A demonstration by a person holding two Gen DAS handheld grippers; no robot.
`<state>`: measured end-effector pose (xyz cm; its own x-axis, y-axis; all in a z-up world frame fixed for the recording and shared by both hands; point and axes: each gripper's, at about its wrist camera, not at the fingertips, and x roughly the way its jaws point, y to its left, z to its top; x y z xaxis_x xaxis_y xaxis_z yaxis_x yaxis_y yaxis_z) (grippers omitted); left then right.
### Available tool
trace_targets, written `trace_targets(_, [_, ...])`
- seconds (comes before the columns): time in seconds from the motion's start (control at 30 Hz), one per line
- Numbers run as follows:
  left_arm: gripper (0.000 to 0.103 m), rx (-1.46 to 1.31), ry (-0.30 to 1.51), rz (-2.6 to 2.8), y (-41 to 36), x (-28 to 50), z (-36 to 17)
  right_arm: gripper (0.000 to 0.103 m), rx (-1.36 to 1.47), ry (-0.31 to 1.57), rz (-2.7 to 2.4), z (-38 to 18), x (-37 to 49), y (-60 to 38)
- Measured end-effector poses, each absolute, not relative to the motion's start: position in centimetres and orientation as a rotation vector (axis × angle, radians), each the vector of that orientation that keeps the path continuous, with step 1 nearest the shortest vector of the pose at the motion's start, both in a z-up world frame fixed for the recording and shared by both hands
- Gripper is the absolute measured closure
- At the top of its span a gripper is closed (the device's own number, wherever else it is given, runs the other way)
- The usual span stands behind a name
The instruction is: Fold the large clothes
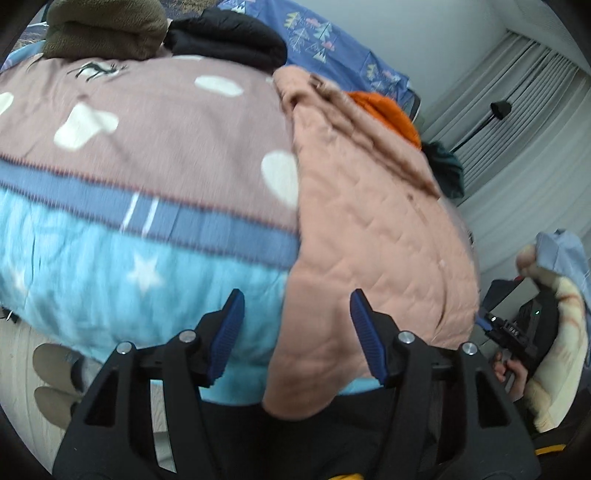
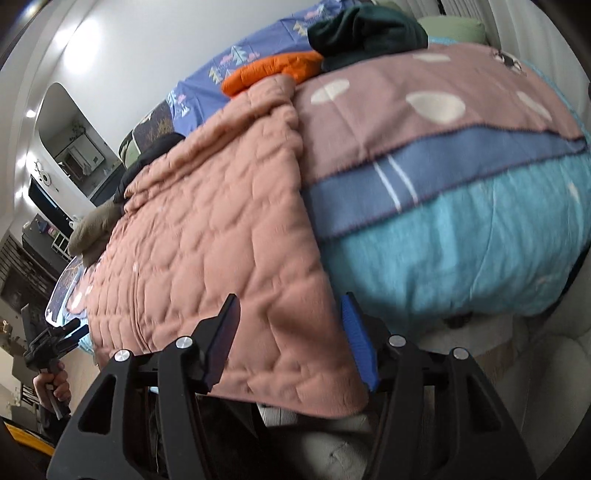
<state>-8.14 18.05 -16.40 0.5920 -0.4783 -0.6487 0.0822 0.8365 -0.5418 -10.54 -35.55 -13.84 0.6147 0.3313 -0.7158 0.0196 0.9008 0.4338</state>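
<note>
Both my jaws stand parted with nothing pinched. My left gripper hangs over the near left edge of the pink coat, its right pad above quilting and its left pad above the blanket. My right gripper hangs over the coat's near right corner; I cannot tell whether a pad brushes the cloth.

The coat lies flat on the bed, its hem drooping over the near edge, its body running away toward the pillows. It is soft, stitched in diamond and bubble quilting.

Only the left view shows my right hand gripping its handle at the far right, a pair of slippers on the floor, and grey curtains. Only the right view shows my left hand, and shelves by the far wall.

Under the coat the blanket is fleecy: turquoise with stars, a blue band, then mauve with white shapes. It has bare room on the coat's left side in the left view.

Farther back sit an orange bundle, a black one, an olive one, and a dark green one.
</note>
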Motion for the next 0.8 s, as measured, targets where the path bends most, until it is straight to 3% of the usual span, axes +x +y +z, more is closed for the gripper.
trace_targets(0.17, [0.04,-0.451,0.935,-0.362,16.8,-8.8,-17.8,0.046,0.448,0.902,0.192,-14.8,-11.5,-35.8])
trace_targets(0.3, [0.032,-0.431,0.947,-0.37,16.0,-8.9,-18.3,0.046,0.449,0.937,0.177,-15.9,-11.8,-36.1])
trace_targets(0.5, [0.033,-0.43,0.989,-0.41,15.0,-8.9,-18.9,0.048,0.492,0.946,0.208,-16.4,-11.8,-36.5])
trace_targets(0.63, [0.053,-0.42,1.01,-0.448,13.6,-9.2,-19.5,0.065,0.478,0.963,0.189,-16.4,-11.7,-36.7])
trace_targets(0.67, [0.069,-0.441,1.017,-0.463,13.5,-9.2,-19.7,0.075,0.478,0.966,0.188,-16.4,-11.8,-36.8])
trace_targets(0.7, [0.076,-0.458,1.021,-0.471,13.6,-9.2,-19.8,0.085,0.477,0.966,0.189,-16.3,-11.9,-36.9])
trace_targets(0.8, [0.088,-0.475,1.012,-0.49,14.0,-9.5,-19.4,0.094,0.485,0.96,0.199,-15.6,-12.5,-37.0])
